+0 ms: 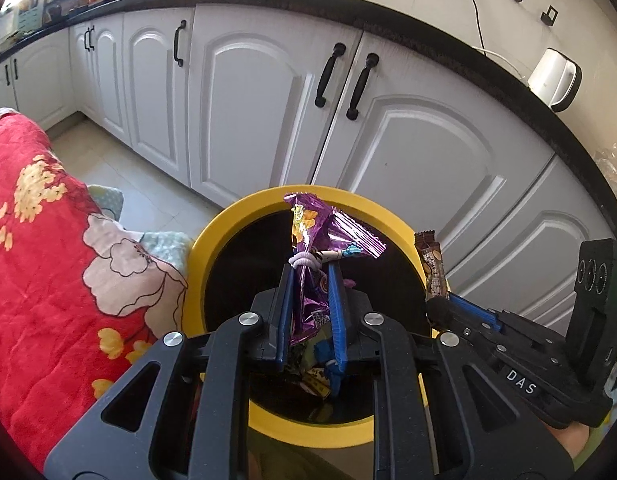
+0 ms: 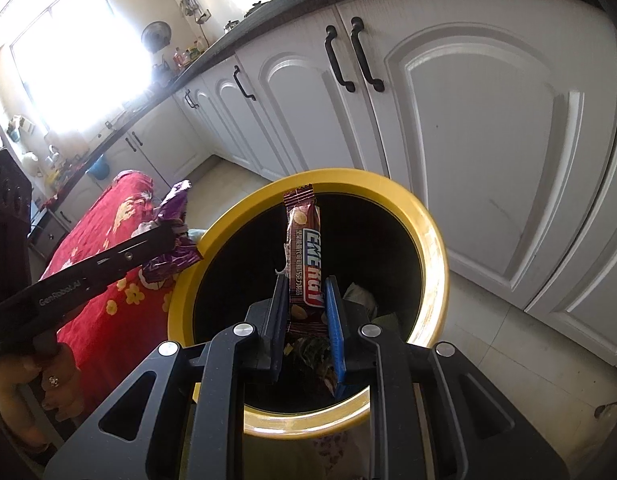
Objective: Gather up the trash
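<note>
A crinkled, glossy foil wrapper (image 1: 308, 240) is seen above the smooth, shiny yellow plastic bin (image 1: 212, 240). Beside the bin, soft quilted cloth (image 1: 48, 240) is seen; behind it, painted satin cabinets (image 1: 248, 100).

The yellow bin's (image 1: 228, 232) near rim is hidden behind the gripper body. Trash inside the bin is too dark to identify.

bin (image 1: 212, 236) before cabinets (image 1: 244, 112), blanket (image 1: 48, 240) left

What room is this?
Probably a home kitchen: white arched cabinet doors with black handles under a dark stone countertop, a white electric kettle, and bottles by the window.
</note>
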The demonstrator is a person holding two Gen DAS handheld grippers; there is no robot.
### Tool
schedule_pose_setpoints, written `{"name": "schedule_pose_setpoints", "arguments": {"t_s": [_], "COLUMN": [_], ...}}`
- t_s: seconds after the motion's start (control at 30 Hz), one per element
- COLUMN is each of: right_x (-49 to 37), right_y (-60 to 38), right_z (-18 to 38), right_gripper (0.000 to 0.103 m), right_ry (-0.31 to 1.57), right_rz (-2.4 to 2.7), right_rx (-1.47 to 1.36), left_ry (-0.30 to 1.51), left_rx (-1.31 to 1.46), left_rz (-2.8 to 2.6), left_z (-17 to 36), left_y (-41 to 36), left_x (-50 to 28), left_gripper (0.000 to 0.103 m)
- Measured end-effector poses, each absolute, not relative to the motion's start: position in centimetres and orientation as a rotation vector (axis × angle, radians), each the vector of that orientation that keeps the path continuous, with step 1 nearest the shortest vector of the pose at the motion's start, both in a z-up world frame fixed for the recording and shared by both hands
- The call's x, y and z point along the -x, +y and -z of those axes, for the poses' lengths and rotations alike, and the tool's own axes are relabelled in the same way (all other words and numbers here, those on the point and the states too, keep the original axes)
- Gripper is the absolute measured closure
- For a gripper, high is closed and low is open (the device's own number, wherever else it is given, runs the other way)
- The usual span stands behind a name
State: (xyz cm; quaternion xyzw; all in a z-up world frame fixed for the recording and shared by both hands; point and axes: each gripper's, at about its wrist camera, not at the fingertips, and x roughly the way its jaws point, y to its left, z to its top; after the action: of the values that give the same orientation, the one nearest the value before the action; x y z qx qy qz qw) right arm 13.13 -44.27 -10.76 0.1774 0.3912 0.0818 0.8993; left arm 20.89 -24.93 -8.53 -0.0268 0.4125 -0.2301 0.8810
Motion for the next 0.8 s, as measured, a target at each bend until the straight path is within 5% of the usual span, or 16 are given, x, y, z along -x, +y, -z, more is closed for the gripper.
{"name": "schedule_pose_setpoints", "arguments": {"t_s": [0.23, 0.5, 0.8], "right_x": [-13.2, -12.4, -10.0], "right_y": [-44.4, -44.8, -43.8], "right_z": [10.6, 9.7, 7.1], "right_gripper": [0.080, 0.069, 0.038], "right_ry": [0.812, 0.790, 0.735], "right_rz": [-0.167, -0.152, -0.150], "right_rx": [-0.376, -0.375, -0.359], "left_ry": [0.879, 0.872, 0.845], "left_rx": [0.052, 0.057, 0.094], "left_rz": [0.472, 0.446, 0.416], "left_z": [8.9, 8.2, 6.2], "left_y": [-25.0, -23.6, -20.3], "left_x": [-21.2, -20.7, -18.7], "left_gripper": [0.089, 0.060, 0.025]}}
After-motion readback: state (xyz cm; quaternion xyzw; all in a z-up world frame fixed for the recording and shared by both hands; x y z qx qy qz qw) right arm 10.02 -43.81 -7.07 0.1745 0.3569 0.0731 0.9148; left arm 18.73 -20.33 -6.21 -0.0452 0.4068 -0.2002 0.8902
